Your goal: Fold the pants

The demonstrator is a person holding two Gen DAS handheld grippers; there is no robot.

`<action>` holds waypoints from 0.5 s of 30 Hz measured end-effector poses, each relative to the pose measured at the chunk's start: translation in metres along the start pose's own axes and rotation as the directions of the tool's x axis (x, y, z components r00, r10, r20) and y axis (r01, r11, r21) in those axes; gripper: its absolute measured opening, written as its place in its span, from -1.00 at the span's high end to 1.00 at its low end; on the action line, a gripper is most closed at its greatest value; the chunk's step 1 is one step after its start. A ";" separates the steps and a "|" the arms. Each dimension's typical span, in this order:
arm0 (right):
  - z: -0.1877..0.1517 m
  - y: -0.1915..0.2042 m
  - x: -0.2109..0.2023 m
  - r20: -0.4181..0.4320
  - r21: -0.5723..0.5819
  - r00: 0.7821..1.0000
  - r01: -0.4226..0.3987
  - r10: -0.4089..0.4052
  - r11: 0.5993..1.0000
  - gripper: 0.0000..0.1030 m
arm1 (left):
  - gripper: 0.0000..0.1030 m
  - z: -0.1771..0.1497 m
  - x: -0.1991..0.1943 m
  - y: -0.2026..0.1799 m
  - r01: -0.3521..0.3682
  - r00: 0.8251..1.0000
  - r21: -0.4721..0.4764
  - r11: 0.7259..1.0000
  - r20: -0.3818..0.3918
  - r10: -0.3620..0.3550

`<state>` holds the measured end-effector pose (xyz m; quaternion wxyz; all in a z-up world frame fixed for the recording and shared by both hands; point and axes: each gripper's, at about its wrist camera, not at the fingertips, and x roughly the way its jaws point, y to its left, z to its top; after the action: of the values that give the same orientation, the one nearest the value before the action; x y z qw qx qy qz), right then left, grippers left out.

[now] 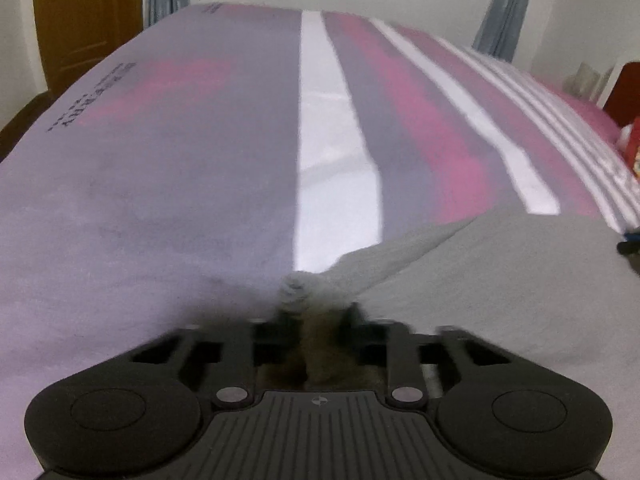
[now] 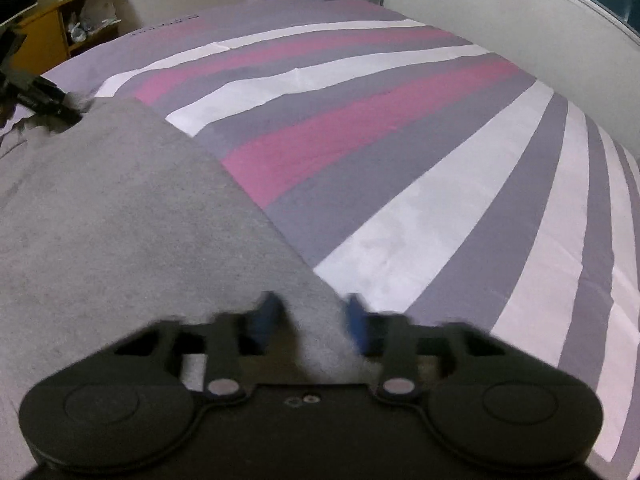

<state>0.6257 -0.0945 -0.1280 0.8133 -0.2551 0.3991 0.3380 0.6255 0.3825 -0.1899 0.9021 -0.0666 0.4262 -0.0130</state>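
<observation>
Grey pants point(image 2: 120, 208) lie spread on a striped bed. In the left wrist view they fill the lower right point(image 1: 500, 280). My left gripper point(image 1: 316, 312) is shut on a bunched corner of the pants, which sticks out past the fingertips. It also shows at the far left of the right wrist view point(image 2: 60, 110), holding the far corner. My right gripper point(image 2: 314, 320) has its blue pads point(image 2: 268, 312) on either side of the near pants edge, gripping the cloth. Its tip peeks in at the right edge of the left wrist view point(image 1: 630, 242).
The bed sheet point(image 2: 400, 140) has purple, pink and white stripes. A wooden door point(image 1: 88, 20) and grey curtains point(image 1: 508, 12) stand beyond the bed. A shelf unit point(image 2: 72, 28) is at the far left. A red object point(image 1: 628, 112) sits by the right bedside.
</observation>
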 end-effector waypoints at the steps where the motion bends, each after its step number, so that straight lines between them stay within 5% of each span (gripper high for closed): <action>1: 0.000 0.004 -0.005 0.008 -0.003 1.000 0.017 -0.017 1.000 0.85 | 0.65 -0.006 -0.011 -0.004 -0.012 0.999 0.018 1.000 0.033 0.012; 3: -0.002 0.008 -0.027 0.067 0.000 0.996 0.056 -0.056 0.998 0.89 | 0.65 -0.014 -0.033 -0.007 -0.007 0.993 0.022 1.000 0.121 0.005; 7: -0.015 0.035 -0.099 0.210 -0.041 0.970 0.132 -0.120 0.990 0.89 | 0.76 -0.038 -0.102 -0.004 0.064 0.952 0.024 0.998 0.298 -0.068; 12: -0.061 0.101 -0.188 0.315 -0.186 0.938 0.210 -0.144 0.960 0.89 | 0.76 -0.090 -0.183 -0.012 0.119 0.909 0.052 0.992 0.396 -0.130; 15: -0.100 0.145 -0.219 0.341 -0.209 0.931 0.210 -0.130 0.955 0.89 | 0.76 -0.128 -0.209 -0.025 0.117 0.908 0.075 0.990 0.396 -0.137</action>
<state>0.3689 -0.1460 -0.0243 0.8567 -0.3274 0.1925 0.3491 0.3944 0.3603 -0.1066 0.9687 -0.0732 0.2271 -0.0685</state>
